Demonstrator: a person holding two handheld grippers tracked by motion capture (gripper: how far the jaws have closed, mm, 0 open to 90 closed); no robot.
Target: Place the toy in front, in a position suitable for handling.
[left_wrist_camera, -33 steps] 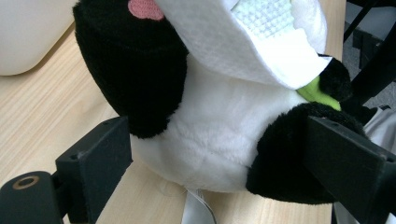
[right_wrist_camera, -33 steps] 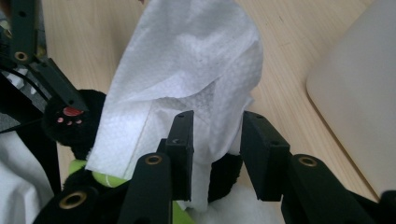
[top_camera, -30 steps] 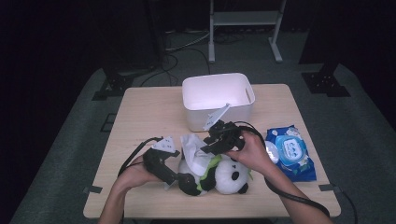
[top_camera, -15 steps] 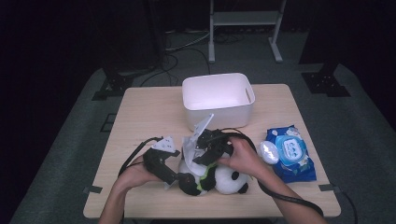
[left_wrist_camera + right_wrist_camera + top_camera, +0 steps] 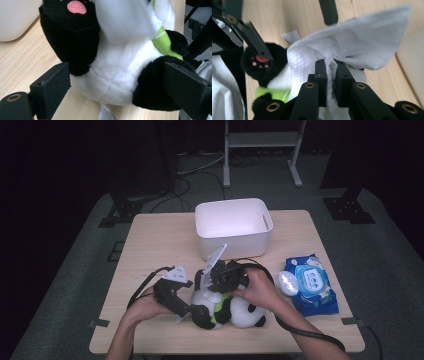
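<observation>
Dim room, lit desk

A pale rectangular wooden desk [image 5: 150, 240] stands on a grey carpeted floor [image 5: 65, 285] (darkness swallows the walls). Behind it rise the grey metal legs of a frame [image 5: 261, 150], with black cables [image 5: 200, 170] trailing across the floor and black stand feet [image 5: 348, 210] at either side.

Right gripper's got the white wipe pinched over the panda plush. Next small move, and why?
Probably drag the white wet wipe across the black-and-white panda plush. The right gripper has just closed on the wipe, and the left gripper braces the toy's body on both sides.
</observation>
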